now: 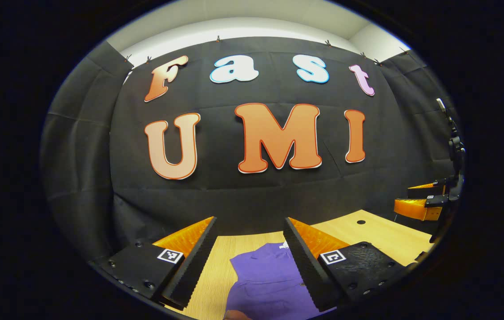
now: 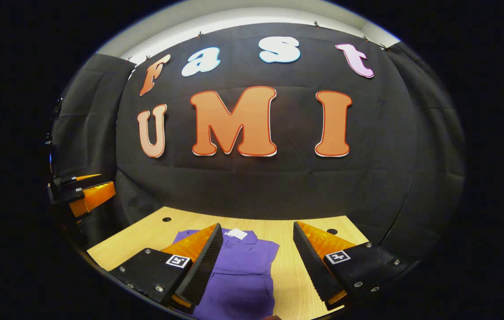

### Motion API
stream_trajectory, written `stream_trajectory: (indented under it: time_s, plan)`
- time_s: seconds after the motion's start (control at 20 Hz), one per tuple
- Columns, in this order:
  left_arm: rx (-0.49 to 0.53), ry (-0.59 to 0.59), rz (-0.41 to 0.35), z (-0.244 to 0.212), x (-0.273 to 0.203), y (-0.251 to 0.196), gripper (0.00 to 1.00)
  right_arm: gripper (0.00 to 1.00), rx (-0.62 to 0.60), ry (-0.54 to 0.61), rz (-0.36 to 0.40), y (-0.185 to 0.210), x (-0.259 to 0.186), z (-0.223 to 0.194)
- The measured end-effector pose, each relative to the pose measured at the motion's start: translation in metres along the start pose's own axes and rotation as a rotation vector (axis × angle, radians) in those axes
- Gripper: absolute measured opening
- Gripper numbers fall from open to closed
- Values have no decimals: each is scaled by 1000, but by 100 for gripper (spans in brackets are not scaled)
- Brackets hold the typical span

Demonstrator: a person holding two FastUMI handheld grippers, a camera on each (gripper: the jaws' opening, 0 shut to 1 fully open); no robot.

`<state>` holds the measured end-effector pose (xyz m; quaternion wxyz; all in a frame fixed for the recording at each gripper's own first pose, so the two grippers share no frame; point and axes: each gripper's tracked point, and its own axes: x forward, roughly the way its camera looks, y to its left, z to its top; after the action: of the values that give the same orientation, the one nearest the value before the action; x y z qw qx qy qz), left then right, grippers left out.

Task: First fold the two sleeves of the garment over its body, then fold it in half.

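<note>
- My left gripper: jaws spread wide, grasping nothing, held above the tabletop.
- My right gripper: jaws likewise released, empty, hovering over the near edge.
- Purple garment lies flat on the tabletop right below and between my jaws; in the left gripper view it sits between the fingers and runs under the right-hand one.
- Garment shows as a narrow block with straight side edges and no sleeve sticking out, so I judge the sleeve folds are done. Near hem is out of sight, can't confirm the whole shape.
- A small white tag sits at the far, collar end.
- Step in hand, my guess: the fold in half.
- Next move calls for dropping both grippers to one end, pinching the two corners, then carrying them over to meet the other end, keeping edges lined up.
- Farther off: the other gripper shows at the side of each view, well apart from the garment.
</note>
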<state>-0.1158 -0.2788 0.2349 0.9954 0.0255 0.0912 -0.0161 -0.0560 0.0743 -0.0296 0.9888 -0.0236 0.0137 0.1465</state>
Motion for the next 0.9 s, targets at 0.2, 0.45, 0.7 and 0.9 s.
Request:
stream_trajectory:
  time_s: [0.2,0.45,0.7,0.9]
  plan:
    - [21,101,-15,-45,-3,-4,95,94,30,123,10,5,1,-52]
    - [25,190,18,-83,-5,11,98,94,66,262,-6,-2,4,-103]
    - [1,419,19,-156,-13,18,99,95,105,554,45,8,-15,-185]
    - [-30,606,25,-213,-32,21,100,95,139,699,38,5,-38,-233]
